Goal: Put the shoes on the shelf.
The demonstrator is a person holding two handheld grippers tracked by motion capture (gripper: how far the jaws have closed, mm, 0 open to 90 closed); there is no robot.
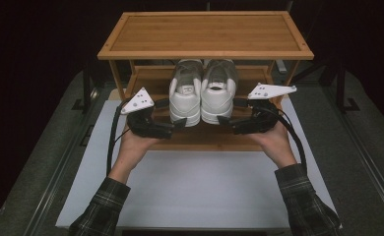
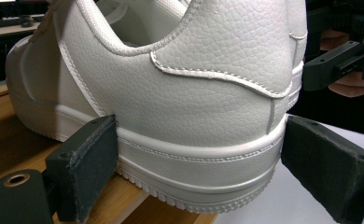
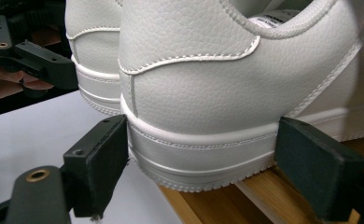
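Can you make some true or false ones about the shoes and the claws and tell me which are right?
1. Two white shoes, the left shoe and the right shoe, sit side by side. True.
2. The shoes sit on the top shelf. False: they are on the lower shelf, and their heels stick out over its front edge.
3. The left claw is at the left shoe's heel. True.
4. The right claw holds a sock. False: the right shoe's heel is between its jaws.
5. The shoes are black. False: they are white.
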